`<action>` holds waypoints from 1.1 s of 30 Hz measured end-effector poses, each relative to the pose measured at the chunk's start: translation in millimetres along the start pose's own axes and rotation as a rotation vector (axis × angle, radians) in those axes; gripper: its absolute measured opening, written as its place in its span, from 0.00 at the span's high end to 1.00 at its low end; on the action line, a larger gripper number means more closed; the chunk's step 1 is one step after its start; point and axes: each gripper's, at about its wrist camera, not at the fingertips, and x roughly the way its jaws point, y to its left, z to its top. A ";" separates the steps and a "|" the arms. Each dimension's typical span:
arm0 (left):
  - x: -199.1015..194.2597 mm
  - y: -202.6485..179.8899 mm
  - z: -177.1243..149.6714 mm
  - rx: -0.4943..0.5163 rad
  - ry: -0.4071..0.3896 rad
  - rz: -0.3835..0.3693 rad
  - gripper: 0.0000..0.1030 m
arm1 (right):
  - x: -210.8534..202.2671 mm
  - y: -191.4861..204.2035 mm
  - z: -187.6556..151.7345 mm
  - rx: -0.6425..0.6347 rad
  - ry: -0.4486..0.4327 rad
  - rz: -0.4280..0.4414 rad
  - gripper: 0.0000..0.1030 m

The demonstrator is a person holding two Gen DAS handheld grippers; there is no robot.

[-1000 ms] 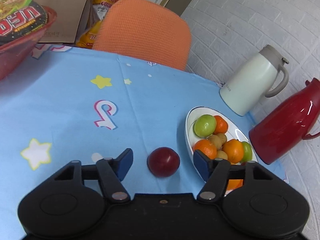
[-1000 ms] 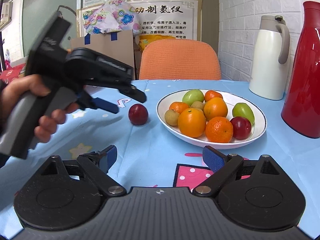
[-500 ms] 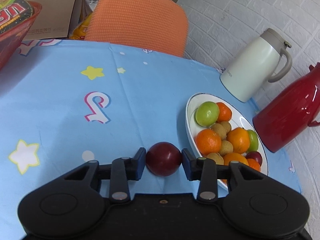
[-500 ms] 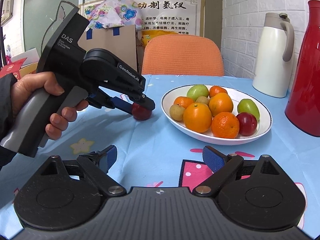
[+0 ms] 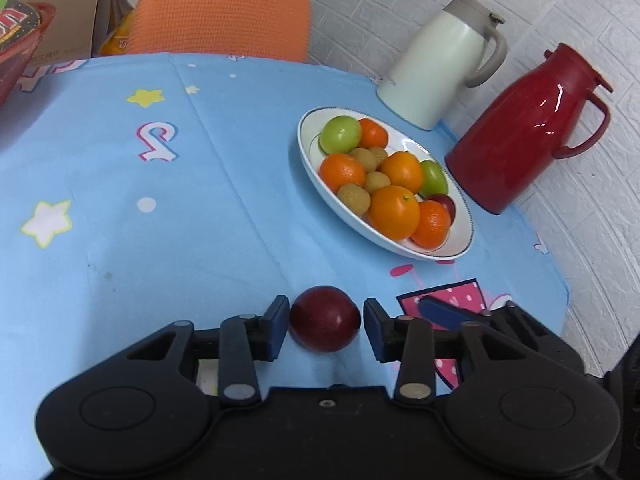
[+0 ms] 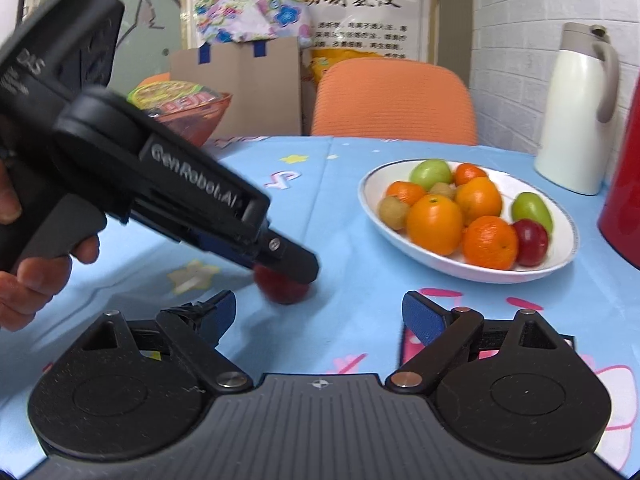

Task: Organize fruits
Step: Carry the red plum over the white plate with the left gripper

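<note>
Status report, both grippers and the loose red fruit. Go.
Left gripper jaws shut on red plum, low over the tablecloth. Right gripper open, empty. Fruit plate beyond, crowded; path to it clear.

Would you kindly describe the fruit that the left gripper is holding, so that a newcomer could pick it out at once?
Start at the white plate heaped with fruit on the blue tablecloth, beside the red jug. Nearer the camera than the plate, the left gripper is shut on a dark red plum. It is the only fruit off the plate, and darker than the oranges there.
</note>
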 end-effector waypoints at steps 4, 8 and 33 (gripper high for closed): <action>-4.4 1.8 1.7 -0.007 -0.016 -0.010 0.61 | 5.9 5.6 5.0 -0.007 0.025 0.028 0.00; -1.6 4.1 -0.6 -0.023 -0.007 -0.021 0.61 | 15.7 9.7 11.5 -0.009 0.034 0.020 0.00; -4.5 -40.2 13.0 0.044 -0.078 -0.056 0.61 | -2.1 -12.4 17.3 0.023 -0.074 -0.055 0.39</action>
